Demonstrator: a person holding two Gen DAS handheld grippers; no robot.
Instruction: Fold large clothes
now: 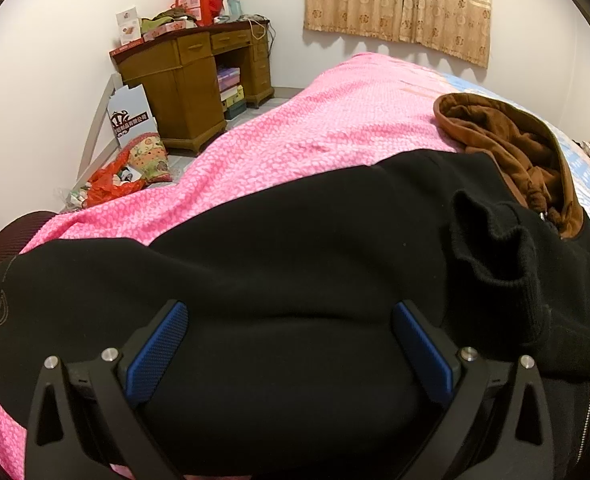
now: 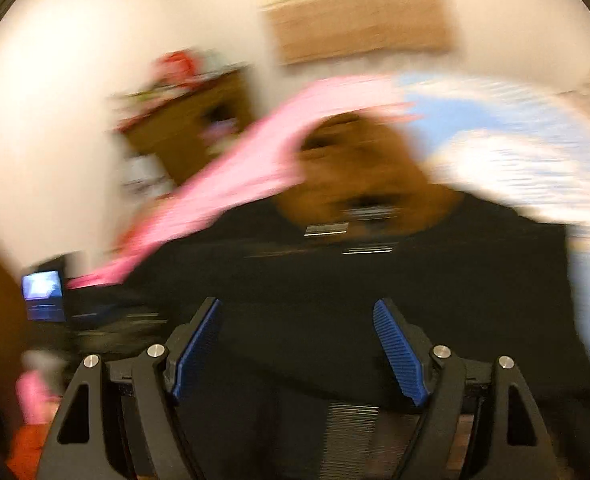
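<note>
Jacket: black jacket [image 1: 295, 240] with a brown fleece-lined hood [image 1: 511, 148], spread across the near part of the bed [image 1: 335, 112]. Hood lies at the far right, opened up, lining showing.
Sleeve: one black sleeve with a ribbed cuff [image 1: 491, 248] is folded onto the body, just below the hood.
Print: pale outline print on the cloth at the left edge, light lettering beside a zip at the lower right.
Bed cover: pink patterned sheet [image 1: 279, 148] under the jacket; pale blue patterned cloth [image 1: 587, 172] further right.
Left gripper: left gripper [image 1: 291, 320] has its jaws wide apart, blue pads [image 1: 159, 352] on either side of a bulge of black cloth. Pads not pressing it as far as I can tell; cloth sits between them, not clamped.
Right gripper: right gripper [image 2: 297, 316] open, blue pads [image 2: 399, 352] spread, nothing between them. Black cloth lies below and ahead of it.
Right view: heavily blurred. Brown hood, pink sheet and blue cloth readable as colour patches only; zip details smeared.
Room: wooden desk [image 1: 199, 80] in the far left corner, top piled with boxes and red bags [image 1: 199, 4]. Cream patterned curtain [image 1: 399, 4] on the back wall.
Floor: bags and a patterned cushion [image 1: 151, 156] on the floor beside the desk, white board leaning on the wall.
</note>
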